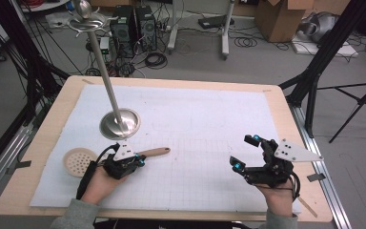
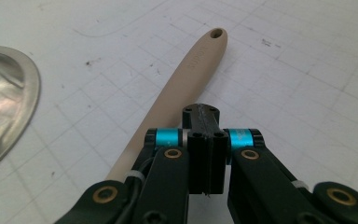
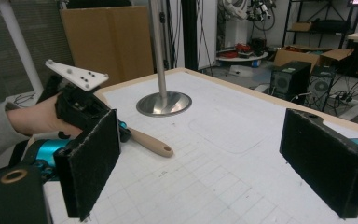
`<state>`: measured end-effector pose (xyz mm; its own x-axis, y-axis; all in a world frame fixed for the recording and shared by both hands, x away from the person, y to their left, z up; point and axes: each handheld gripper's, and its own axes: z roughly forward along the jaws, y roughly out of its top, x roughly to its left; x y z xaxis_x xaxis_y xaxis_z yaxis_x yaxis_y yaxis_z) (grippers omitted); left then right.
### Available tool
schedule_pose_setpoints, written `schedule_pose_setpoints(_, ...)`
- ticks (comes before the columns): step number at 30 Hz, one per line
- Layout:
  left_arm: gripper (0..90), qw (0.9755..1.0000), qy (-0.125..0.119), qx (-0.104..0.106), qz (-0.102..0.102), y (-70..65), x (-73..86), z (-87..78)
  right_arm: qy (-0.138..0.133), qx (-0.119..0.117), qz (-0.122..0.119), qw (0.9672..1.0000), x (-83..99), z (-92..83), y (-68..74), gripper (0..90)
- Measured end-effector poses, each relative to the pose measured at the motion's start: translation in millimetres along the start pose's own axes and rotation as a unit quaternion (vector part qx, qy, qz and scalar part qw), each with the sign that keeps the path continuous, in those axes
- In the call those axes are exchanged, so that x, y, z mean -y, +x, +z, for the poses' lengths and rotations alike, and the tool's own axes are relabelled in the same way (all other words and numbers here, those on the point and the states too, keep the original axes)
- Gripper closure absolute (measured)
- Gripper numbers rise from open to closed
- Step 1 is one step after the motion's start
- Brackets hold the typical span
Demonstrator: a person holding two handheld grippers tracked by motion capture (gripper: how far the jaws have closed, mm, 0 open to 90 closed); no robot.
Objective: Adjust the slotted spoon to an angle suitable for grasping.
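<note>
My left tool (image 1: 134, 161) is fully closed, pads pressed flat together with nothing between them. It sits right over the beige handle (image 2: 186, 77), which lies on the bench (image 1: 38, 143) and runs out ahead of the tips; in the left gripper view the handle passes just beside and under the closed jaws, and I cannot tell whether they touch it. My right tool (image 1: 246, 153) stands wide open and empty, well apart from the handle, above the white gridded sheet (image 1: 195, 124).

Ahead and to the side of my left tool stands the steel stand (image 1: 119, 123), its round base near the handle and its pole rising tilted in the high view. Just behind my left tool, toward the bench edge, lies a round perforated disc (image 1: 79, 161). Nothing stands between either tool and the handle.
</note>
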<state>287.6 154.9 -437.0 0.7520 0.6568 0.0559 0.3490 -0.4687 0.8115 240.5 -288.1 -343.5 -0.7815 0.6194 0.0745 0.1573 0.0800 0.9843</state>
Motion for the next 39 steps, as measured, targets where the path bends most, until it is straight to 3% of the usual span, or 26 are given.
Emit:
schedule_pose_setpoints(3,89.6,1.0,-0.008,-0.005,-0.002,4.8,-0.2,-14.4,0.001,-0.001,-0.002,1.0,-0.6,1.4,0.5,11.6)
schedule_pose_setpoints(7,89.6,0.9996,-0.012,-0.017,-0.02,15.6,1.4,-30.5,0.005,-0.007,-0.005,1.0,-1.3,5.7,1.7,11.6)
schedule_pose_setpoints(11,89.6,0.9989,-0.011,-0.033,-0.031,23.2,5.6,-37.5,0.008,-0.01,-0.006,0.9999,-1.2,10.1,1.2,11.6)
schedule_pose_setpoints(22,89.6,0.9972,0.011,-0.06,-0.043,34.2,11.5,-33.0,0.006,-0.018,-0.005,0.9998,-1.9,13.8,-0.1,11.6)
schedule_pose_setpoints(32,89.6,0.9957,0.038,-0.074,-0.04,40.9,13.7,-29.3,0.007,-0.018,-0.004,0.9998,-1.7,14.0,-0.3,11.6)
schedule_pose_setpoints(39,89.6,0.994,0.048,-0.081,-0.054,43.9,13.6,-25.3,0.005,-0.018,-0.006,0.9998,-1.8,13.8,-0.9,11.6)
